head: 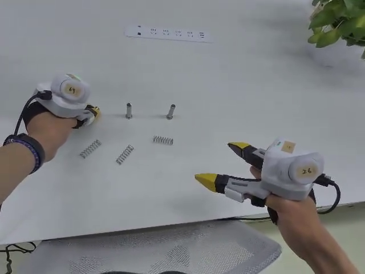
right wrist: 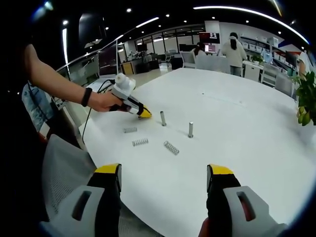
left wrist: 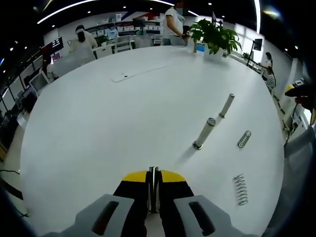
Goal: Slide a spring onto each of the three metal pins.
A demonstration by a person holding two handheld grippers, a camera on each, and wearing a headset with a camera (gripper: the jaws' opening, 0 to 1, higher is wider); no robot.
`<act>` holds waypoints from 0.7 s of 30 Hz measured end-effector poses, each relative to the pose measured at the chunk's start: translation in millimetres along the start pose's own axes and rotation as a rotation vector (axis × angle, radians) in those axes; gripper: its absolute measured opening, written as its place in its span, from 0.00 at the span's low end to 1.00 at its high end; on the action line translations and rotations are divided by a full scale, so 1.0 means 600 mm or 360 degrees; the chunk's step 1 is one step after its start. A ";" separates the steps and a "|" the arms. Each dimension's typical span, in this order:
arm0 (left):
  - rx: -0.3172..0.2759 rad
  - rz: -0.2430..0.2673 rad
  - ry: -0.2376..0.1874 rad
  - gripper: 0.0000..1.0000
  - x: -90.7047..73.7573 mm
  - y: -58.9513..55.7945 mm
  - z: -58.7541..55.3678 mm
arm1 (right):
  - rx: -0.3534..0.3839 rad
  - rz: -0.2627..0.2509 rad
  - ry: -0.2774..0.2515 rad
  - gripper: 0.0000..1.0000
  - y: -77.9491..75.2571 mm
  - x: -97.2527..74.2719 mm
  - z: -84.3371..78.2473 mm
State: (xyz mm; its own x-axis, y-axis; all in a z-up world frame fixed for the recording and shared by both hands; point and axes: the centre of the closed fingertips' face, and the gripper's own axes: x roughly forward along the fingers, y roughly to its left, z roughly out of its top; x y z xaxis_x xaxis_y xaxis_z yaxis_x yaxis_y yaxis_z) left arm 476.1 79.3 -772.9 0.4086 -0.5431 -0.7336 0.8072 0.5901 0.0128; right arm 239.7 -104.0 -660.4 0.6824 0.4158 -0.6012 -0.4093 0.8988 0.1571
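Stretching under everything is the white workbench point(head: 245, 80), with a potted plant point(head: 336, 23) at its far corner and a power strip point(head: 168, 34) lying along the back; the left gripper point(head: 91, 112) is sitting low at the table's left side, its jaws pinched tight on one thin metal pin point(left wrist: 153, 185); the right gripper point(right wrist: 164, 169) is hovering nearer the table's front edge with its jaws spread wide and nothing between them. The other two pins point(head: 129, 110) point(head: 170, 111) are standing upright just beside the left gripper; the three springs point(head: 90, 148) point(head: 125, 154) point(head: 163, 140) are lying loose in front of them, apart from one another and from the pins.

No pin is wearing a spring, so the work looks to be barely starting; the next move is probably calling for the right gripper to drop onto a spring, nip it lightly and thread it over a pin.

The jaws are covering most of the held pin, so whether its foot is touching the table cannot be told.
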 end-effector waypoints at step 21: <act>-0.0072 0.0030 -0.0069 0.00 -0.033 0.017 0.011 | -0.0005 0.0016 -0.0018 0.70 0.006 0.002 0.001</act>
State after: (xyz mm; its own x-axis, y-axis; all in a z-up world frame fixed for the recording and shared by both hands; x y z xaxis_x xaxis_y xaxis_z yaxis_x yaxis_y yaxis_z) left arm 479.4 92.1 -753.6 0.4425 -0.5564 -0.7033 0.7796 0.6262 -0.0049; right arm 239.2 -100.4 -660.0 0.6848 0.4264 -0.5909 -0.4180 0.8941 0.1608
